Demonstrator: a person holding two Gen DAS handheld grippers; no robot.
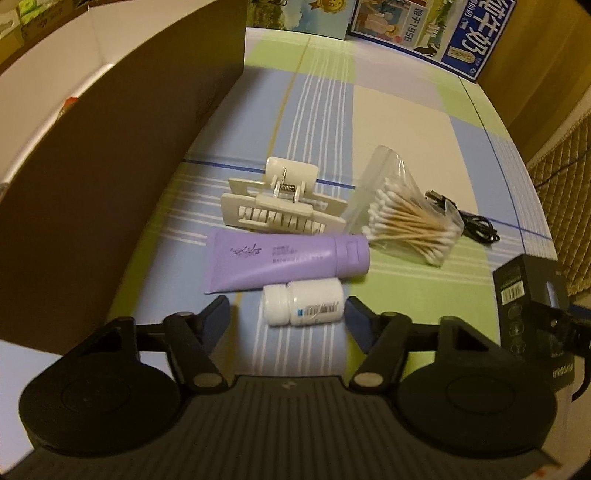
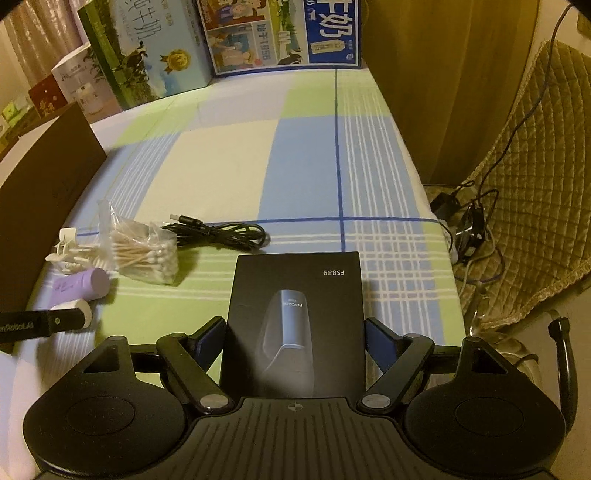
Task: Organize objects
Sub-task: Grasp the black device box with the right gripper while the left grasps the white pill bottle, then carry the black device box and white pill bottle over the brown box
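On the checked tablecloth [image 1: 388, 122], centre left gripper [image 1: 288, 310], open, round white bottle [image 1: 303, 302]; square right gripper [image 2: 295, 332], unclenched, astride black box [image 2: 295, 317], before closing.

Home, a lived-in room under warm lamplight. Table under a checked cloth [image 2: 229, 155] in blue, green and cream. Milk cartons [image 2: 280, 33] stacked along the far edge. Quilted chair cover [image 2: 535, 206] beside the table, curtain [image 2: 424, 92] behind, cables trailing over the chair.

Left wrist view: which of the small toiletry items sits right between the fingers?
The white pill bottle, lying on its side with its cap to the left. The purple tube, hair clip and cotton swab bag all lie farther out.
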